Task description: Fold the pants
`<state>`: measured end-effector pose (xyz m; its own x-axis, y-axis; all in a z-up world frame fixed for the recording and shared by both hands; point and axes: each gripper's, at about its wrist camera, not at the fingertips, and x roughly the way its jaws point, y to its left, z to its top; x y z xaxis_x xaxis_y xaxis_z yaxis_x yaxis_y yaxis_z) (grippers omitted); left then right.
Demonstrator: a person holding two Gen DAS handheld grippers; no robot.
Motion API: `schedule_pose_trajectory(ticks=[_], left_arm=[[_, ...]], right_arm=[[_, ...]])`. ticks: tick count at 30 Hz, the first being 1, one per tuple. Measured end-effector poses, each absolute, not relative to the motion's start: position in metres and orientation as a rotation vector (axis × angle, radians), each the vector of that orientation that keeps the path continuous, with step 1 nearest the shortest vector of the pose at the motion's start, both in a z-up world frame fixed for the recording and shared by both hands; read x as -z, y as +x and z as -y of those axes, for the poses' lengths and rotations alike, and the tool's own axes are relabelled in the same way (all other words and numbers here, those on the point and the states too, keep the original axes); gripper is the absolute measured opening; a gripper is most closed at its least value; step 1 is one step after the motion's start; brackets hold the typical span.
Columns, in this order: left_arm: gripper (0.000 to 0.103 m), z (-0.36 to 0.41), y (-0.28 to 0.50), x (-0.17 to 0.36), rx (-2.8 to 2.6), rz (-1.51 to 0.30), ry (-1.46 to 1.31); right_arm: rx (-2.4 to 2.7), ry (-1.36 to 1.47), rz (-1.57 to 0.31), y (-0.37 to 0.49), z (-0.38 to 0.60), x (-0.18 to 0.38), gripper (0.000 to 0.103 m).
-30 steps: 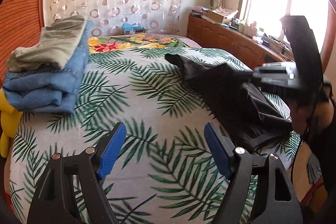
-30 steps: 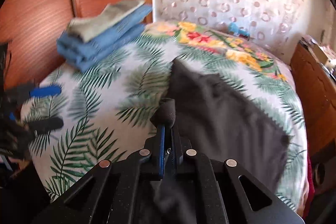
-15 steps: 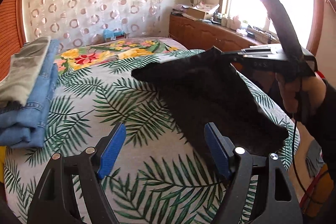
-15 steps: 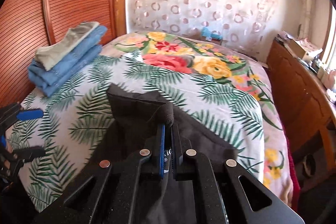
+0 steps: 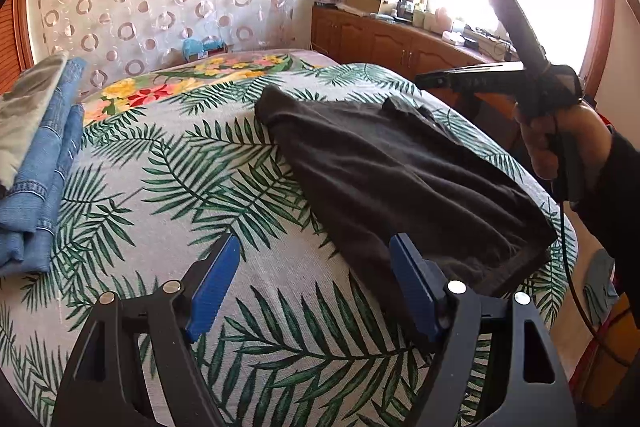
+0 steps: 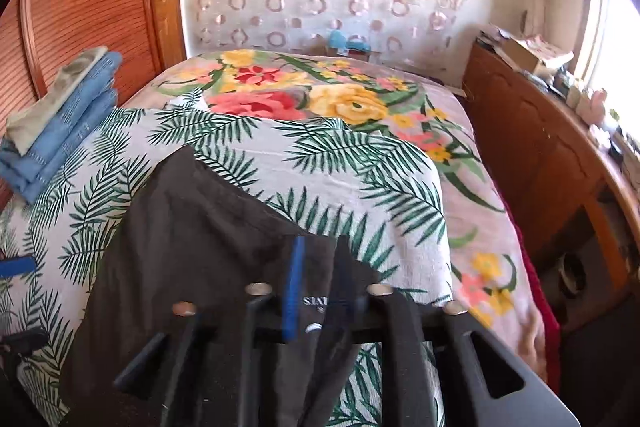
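Note:
Dark grey pants [image 5: 384, 171] lie folded on the palm-leaf bedspread, right of centre in the left wrist view. They also fill the lower left of the right wrist view [image 6: 192, 227]. My left gripper [image 5: 316, 279] is open and empty, low over the bed by the near edge of the pants. My right gripper [image 6: 320, 259] has its jaws parted just above the far corner of the pants, holding nothing. In the left wrist view the right gripper [image 5: 424, 79] hovers above that corner.
A stack of folded blue jeans with a grey garment on top [image 5: 36, 147] sits at the left of the bed [image 5: 200, 187]; it also shows in the right wrist view [image 6: 60, 115]. A wooden cabinet [image 6: 540, 155] runs along the right side.
The right gripper carried the pants' corner across and laid it on the bed, then opened and let go. The pants now lie flat. The left gripper stayed open.

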<state>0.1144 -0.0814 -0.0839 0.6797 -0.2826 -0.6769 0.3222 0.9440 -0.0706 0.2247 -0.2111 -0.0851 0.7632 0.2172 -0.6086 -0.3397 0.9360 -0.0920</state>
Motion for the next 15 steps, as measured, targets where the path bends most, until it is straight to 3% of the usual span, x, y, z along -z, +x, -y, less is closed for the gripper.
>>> schedule_pose_trajectory(ticks=[15], left_arm=[[0.078, 0.094, 0.119, 0.103, 0.362, -0.831, 0.085]], right_arm=[[-0.346, -0.284, -0.713, 0.238, 0.196, 0.111, 0.030]])
